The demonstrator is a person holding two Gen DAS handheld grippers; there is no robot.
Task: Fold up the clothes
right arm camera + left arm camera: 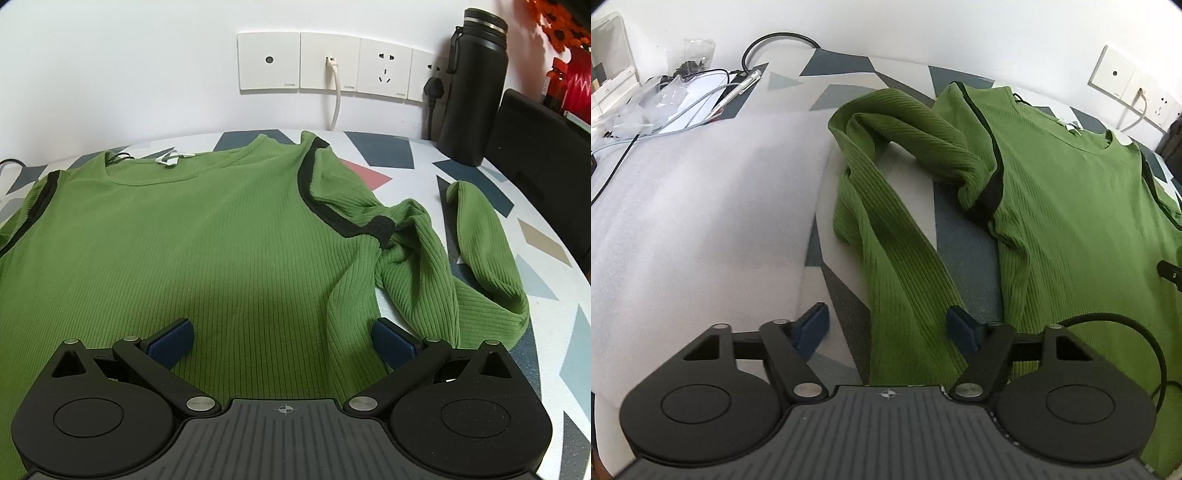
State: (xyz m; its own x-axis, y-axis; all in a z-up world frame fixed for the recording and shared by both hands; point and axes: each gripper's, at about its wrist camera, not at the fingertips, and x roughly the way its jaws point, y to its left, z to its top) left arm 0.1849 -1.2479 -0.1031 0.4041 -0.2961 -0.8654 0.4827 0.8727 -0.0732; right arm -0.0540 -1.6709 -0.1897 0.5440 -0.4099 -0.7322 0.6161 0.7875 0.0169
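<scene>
The tabletop carries a green top spread flat, neckline at twelve o'clock. One sleeve lies between the left gripper's parted, unpressing jaws. The right gripper hovers, jaws open, above the hem.

The left gripper points steeply downward, its two black linkage arms spread to either side. Its blue fingertips stand apart, the jaws partly parted, with a strip of green cloth lying between them; the pads do not visibly press on it. The right gripper also tilts downward, less steeply. Its jaws stand wide, the blue fingertips well apart, and nothing is pinched between the pads. Neither view shows the hands that carry the grippers, only the black housings and finger linkages at the bottom edge.
</scene>
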